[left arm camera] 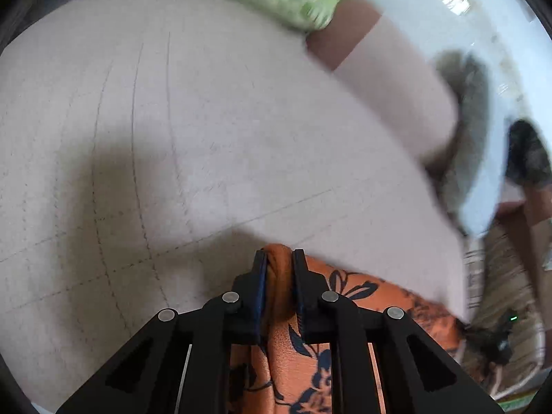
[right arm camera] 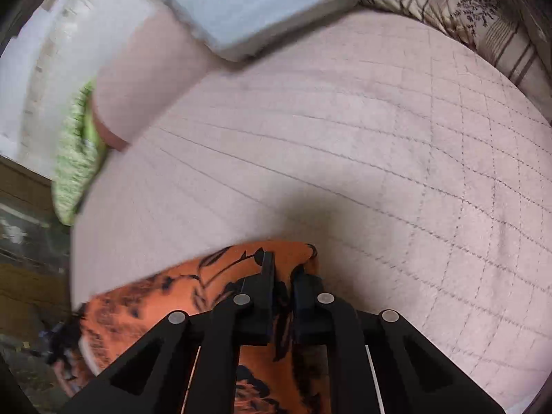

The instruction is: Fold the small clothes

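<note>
Quilted pink bedding (left arm camera: 207,138) carries the orange floral garment (left arm camera: 362,293), pinched by left gripper (left arm camera: 279,258) and right gripper (right arm camera: 283,269), whose view alone shows a striped pillow (right arm camera: 448,10) at one o'clock.

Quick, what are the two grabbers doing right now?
Left gripper: shut on the orange flowered cloth.
Right gripper: shut on the same orange flowered cloth.
</note>
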Motion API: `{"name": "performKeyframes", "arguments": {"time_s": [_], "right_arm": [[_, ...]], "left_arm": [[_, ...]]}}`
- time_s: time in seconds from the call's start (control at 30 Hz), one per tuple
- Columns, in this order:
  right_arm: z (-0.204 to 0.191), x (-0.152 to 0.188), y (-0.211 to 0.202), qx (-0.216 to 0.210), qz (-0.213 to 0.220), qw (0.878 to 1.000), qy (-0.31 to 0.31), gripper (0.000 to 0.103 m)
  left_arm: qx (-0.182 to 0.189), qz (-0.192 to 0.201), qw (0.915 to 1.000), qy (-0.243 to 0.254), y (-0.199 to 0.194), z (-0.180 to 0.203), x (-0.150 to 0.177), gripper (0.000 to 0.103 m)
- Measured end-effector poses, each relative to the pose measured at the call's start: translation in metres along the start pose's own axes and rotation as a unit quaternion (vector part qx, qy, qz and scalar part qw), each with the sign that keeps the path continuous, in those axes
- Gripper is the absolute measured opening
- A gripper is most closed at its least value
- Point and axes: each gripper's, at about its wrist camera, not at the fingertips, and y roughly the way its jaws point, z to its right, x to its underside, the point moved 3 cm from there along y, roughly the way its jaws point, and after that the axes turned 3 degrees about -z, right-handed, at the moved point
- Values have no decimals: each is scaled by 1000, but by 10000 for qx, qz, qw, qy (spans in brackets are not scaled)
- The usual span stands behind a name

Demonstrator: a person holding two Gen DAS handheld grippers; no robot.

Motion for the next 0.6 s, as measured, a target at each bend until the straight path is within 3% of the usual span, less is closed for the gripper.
{"name": "performKeyframes", "arguments": {"time_s": [0.1, 0.2, 0.27, 0.3, 0.43, 0.6], "right_arm": [[-2, 0, 20, 33, -184, 9997, -175, 10], [-7, 12, -8, -320, -9, 9994, -148, 24], [-11, 33, -37, -442, 201, 9985, -250, 60], [-10, 45, -48, -506, 306, 9979, -270, 66], [2, 111, -66, -635, 304, 9972, -262, 67], [23, 178, -65, -315, 116, 9991, -276, 55]], "left_arm": [[-87, -6, 10000, 21, 4, 5, 7, 18], [49, 108, 9999, -47, -24, 8, 19, 24], [-1, 223, 9997, 40, -47, 3, 34, 31], [16, 235, 9997, 101, -58, 2, 48, 37], [49, 98, 9998, 184, -92, -15, 105, 40], [-75, -247, 9996, 151, -102, -26, 162, 38]]}}
